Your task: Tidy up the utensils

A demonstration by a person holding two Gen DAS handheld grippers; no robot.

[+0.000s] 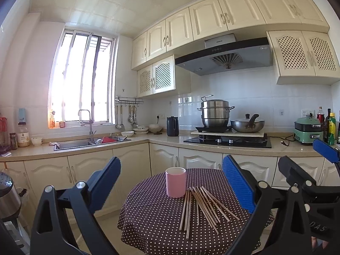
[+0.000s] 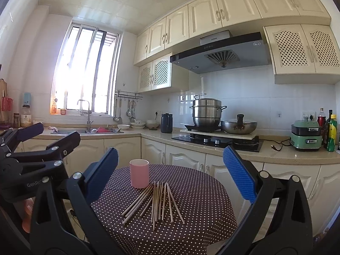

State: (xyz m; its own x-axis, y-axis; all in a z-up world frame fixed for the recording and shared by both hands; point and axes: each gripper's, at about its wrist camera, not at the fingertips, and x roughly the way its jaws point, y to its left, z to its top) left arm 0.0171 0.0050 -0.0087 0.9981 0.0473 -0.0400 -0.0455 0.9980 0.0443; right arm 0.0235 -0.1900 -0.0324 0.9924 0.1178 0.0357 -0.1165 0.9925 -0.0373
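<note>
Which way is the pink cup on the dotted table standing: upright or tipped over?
Upright. The pink cup stands on its base on the table, open rim facing up, with chopsticks lying loose beside it.

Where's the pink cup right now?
The pink cup stands upright on the far part of the polka-dot table, centred in the left wrist view, with the loose chopsticks spread just in front of it, toward its right.

A steamer pot (image 1: 215, 113) and a wok (image 1: 247, 125) stand on the hob (image 1: 227, 141) under the hood (image 1: 223, 56), with a dark jug (image 1: 172, 126) to their left on the worktop (image 1: 165, 138). Bowls (image 1: 146, 129) sit near the sink (image 1: 91, 142) below the window (image 1: 82, 78). A green cooker (image 1: 308, 130) and bottles (image 1: 330, 127) stand far right.
</note>
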